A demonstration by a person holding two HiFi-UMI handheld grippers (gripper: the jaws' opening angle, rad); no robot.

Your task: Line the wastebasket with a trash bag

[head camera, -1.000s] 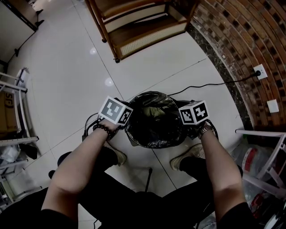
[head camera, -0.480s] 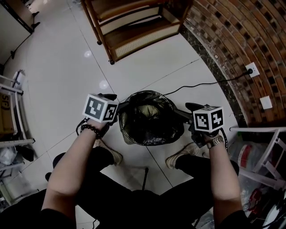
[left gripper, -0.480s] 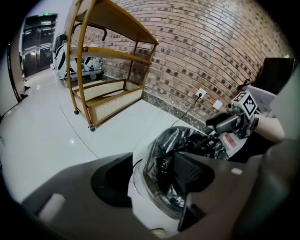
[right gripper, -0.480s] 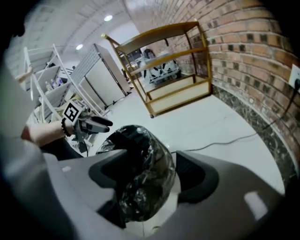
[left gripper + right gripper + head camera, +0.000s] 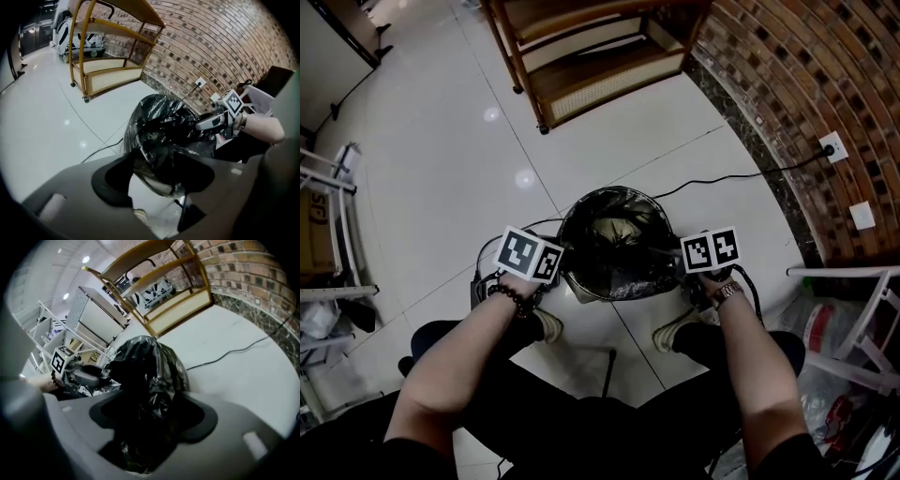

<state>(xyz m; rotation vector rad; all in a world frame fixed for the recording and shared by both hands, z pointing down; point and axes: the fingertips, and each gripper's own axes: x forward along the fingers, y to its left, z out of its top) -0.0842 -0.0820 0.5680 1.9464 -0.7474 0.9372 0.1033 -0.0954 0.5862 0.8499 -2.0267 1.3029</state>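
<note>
Now left tool (image 5: pixel 154 174) jaws just opening, right tool (image 5: pixel 152 418) jaws apart, both astride one trash bag (image 5: pixel 623 279) in one wastebasket (image 5: pixel 584 287).

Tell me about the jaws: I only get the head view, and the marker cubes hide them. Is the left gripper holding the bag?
Observer: No grip that I can see. The left gripper's jaws stand wide and have just been opening. The edge of the bag sits between them.
Operator: And the right one?
Observer: Black film fills the gap between the right gripper's jaws. I cannot tell whether the pads press on it.
</note>
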